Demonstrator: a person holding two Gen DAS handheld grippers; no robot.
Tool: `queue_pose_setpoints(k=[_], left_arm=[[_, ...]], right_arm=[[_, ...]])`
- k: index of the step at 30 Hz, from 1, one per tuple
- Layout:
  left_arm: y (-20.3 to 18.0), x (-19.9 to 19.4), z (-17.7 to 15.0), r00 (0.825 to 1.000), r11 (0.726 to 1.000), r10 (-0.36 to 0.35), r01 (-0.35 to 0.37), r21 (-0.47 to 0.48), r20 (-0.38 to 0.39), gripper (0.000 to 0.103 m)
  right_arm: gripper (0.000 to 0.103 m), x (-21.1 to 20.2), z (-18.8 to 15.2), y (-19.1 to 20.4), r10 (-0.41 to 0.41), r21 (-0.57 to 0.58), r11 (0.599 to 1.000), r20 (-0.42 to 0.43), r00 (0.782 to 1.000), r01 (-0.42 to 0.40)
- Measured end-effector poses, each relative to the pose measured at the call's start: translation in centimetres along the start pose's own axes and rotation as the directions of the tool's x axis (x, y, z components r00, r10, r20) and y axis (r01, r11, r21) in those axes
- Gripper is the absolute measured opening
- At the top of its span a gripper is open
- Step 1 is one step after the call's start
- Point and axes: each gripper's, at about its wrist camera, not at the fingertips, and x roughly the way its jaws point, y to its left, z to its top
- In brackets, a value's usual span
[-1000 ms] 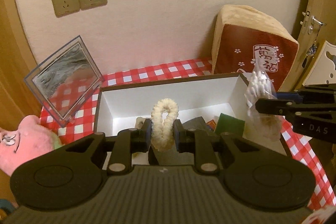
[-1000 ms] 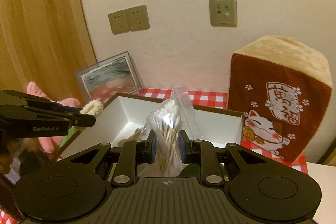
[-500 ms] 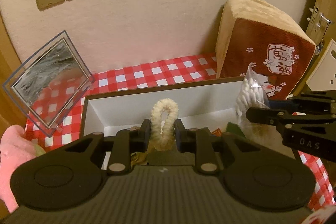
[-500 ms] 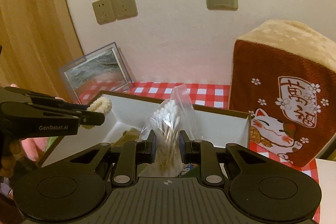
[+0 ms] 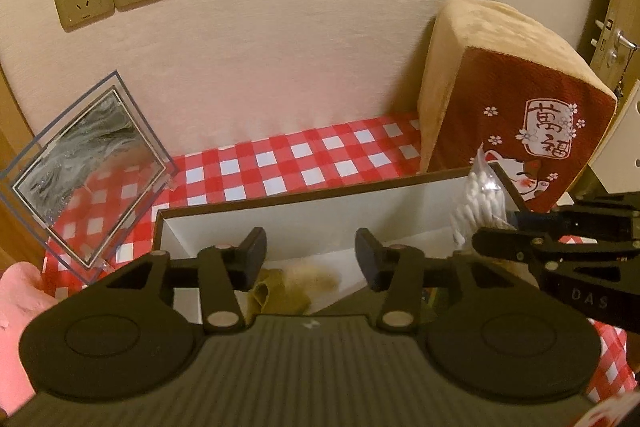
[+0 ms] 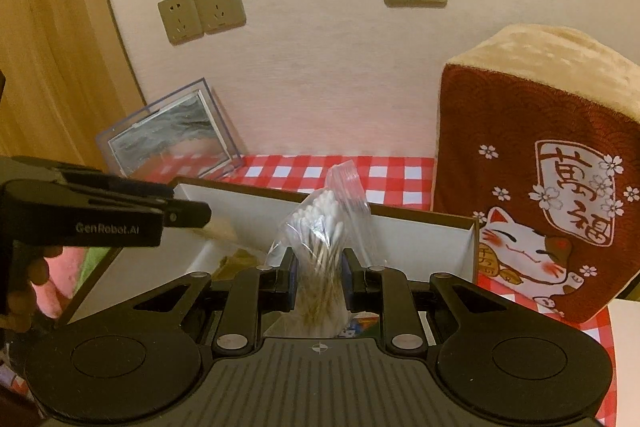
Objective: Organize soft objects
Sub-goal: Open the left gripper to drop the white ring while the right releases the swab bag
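Cream fuzzy hair tie (image 5: 310, 277) lies blurred inside the white box (image 5: 304, 223) at the counter's back edge as my left gripper (image 5: 310, 259) spreads its jaws above it, nothing between them; my right gripper (image 6: 318, 277) pinches a bag of cotton swabs (image 6: 324, 235) over the box.

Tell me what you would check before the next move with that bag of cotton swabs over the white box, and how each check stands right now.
1. Right gripper pinches the bag of cotton swabs: ok.
2. Bag is above the white box, not outside it: ok.
3. Left gripper is letting go, jaws opening with nothing between them: ok.
4. Fluffy cream scrunchie has landed in the box: probably ok, it looks blurred.
5. Free floor under the bag: cannot tell, the gripper hides it.
6. Left gripper clear of the bag's path: ok, apart to the side.
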Motion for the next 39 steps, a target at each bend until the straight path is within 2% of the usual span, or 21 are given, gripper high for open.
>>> queue_pose_setpoints(k=[4,19,21,22,23,25,27,29,39], left_arm=[[0.3,-0.1,0.0,1.000,1.000,0.009,-0.009,-0.002,0.001,0.053],[1.0,-0.6,-0.5,1.000,1.000,0.019,-0.019,-0.018,-0.020,0.055],[1.1,-0.7,-0.6,1.000,1.000,0.021,-0.021,-0.021,-0.021,0.056],[1.1,-0.7,-0.7,1.000,1.000,0.021,-0.021,-0.022,-0.021,0.056],[1.1,-0.8,-0.7,1.000,0.999,0.022,-0.022,-0.023,-0.021,0.057],[1.1,-1.0,-0.9,1.000,0.999,0.023,-0.024,-0.024,-0.021,0.057],[1.2,-1.2,-1.1,1.000,1.000,0.018,-0.018,-0.020,-0.019,0.058],[1.3,-1.4,-1.2,1.000,1.000,0.020,-0.021,-0.023,-0.022,0.058],[1.5,-2.6,-1.9,0.999,0.999,0.019,-0.020,-0.039,-0.028,0.062]], right_arm=[[0.022,0.2,0.0,0.0,0.001,0.006,1.000,-0.006,1.000,-0.001],[0.022,0.8,0.6,0.3,0.002,-0.006,1.000,0.013,1.000,-0.002],[0.026,0.9,0.9,0.2,0.002,0.005,1.000,0.022,1.000,-0.002],[0.033,0.9,1.1,0.1,0.004,0.015,1.000,0.031,1.000,-0.005],[0.047,0.8,1.2,0.0,0.008,0.026,1.000,0.046,0.999,-0.009],[0.067,0.5,1.6,-0.1,0.001,0.051,0.999,0.083,0.997,-0.005],[0.070,-0.1,2.0,-0.1,0.005,0.051,0.999,0.126,0.992,-0.011],[0.071,-0.4,2.2,0.0,0.006,0.042,0.999,0.133,0.991,-0.012],[0.073,-1.5,-0.1,-0.4,-0.014,0.038,0.999,0.053,0.999,0.012]])
